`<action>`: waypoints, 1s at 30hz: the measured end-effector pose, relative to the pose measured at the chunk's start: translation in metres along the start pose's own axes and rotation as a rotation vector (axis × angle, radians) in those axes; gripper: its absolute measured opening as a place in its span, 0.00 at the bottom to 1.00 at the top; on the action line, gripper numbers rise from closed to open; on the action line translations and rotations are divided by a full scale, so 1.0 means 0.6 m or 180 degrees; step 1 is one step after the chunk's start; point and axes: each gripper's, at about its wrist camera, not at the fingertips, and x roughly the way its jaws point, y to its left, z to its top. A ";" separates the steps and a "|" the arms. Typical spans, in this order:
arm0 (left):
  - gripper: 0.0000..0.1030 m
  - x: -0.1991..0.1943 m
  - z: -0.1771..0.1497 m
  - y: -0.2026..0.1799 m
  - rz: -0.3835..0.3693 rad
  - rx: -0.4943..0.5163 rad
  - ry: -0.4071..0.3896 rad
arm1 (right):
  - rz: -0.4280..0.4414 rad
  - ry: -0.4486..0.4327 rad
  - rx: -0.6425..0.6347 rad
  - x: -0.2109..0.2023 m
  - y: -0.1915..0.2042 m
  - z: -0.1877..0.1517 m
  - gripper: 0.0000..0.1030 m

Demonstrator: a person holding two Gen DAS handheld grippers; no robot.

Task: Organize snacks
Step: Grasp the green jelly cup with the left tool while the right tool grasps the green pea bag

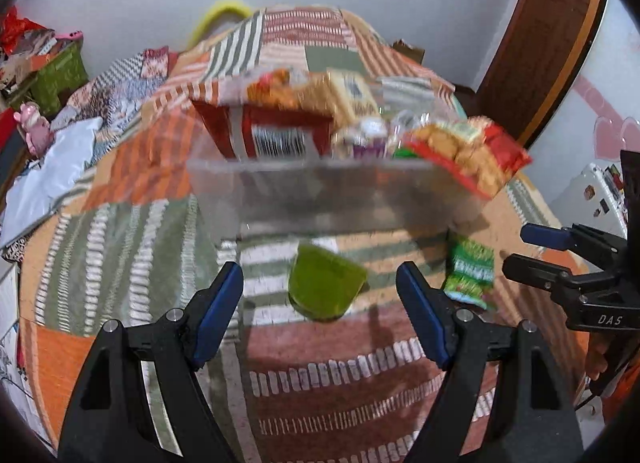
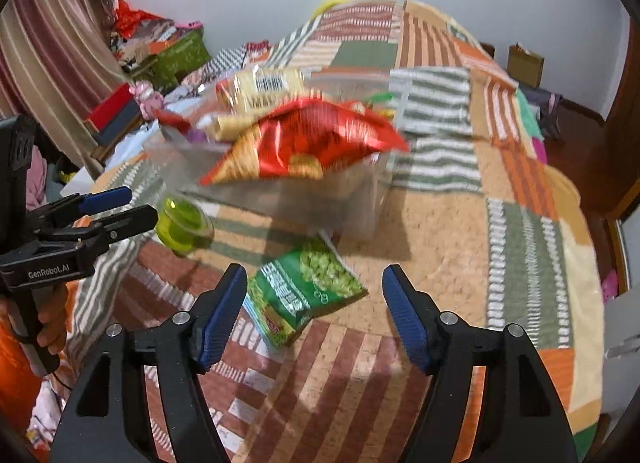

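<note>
A clear plastic bin [image 1: 320, 191] on the patchwork bed holds several snack bags, with a red bag [image 1: 468, 155] hanging over its right rim. The bin [image 2: 360, 199] and red bag [image 2: 312, 143] also show in the right wrist view. A green jelly cup [image 1: 324, 287] lies on its side in front of the bin, between the tips of my open, empty left gripper [image 1: 320, 295]. A green pea snack bag [image 2: 304, 295] lies flat in front of my open, empty right gripper [image 2: 314, 303]. The pea bag [image 1: 470, 271] and right gripper [image 1: 532, 251] show in the left view; the cup [image 2: 182, 227] and left gripper [image 2: 128, 205] in the right.
The bed is covered by a striped patchwork blanket [image 2: 500, 183]. Clutter, boxes and a green cushion [image 2: 180, 55] sit at the far left by a curtain. A wooden door [image 1: 552, 35] stands at the right. A white cloth [image 1: 48, 183] lies at the bed's left edge.
</note>
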 end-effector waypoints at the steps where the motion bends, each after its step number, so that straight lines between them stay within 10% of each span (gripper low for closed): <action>1: 0.76 0.008 -0.004 0.000 -0.0008 -0.0002 0.0038 | 0.0021 0.0046 0.0009 0.007 0.000 -0.003 0.66; 17: 0.73 0.089 -0.010 -0.009 -0.0055 0.0035 0.0215 | 0.0083 0.0280 -0.0098 0.070 0.020 -0.009 0.83; 22: 0.56 0.088 -0.008 -0.021 -0.0079 0.0092 0.0166 | 0.0021 0.0219 -0.0190 0.072 0.026 -0.006 0.54; 30: 0.56 0.073 -0.016 -0.023 -0.0126 0.0053 0.0163 | 0.0101 0.0184 -0.0164 0.064 0.023 -0.008 0.43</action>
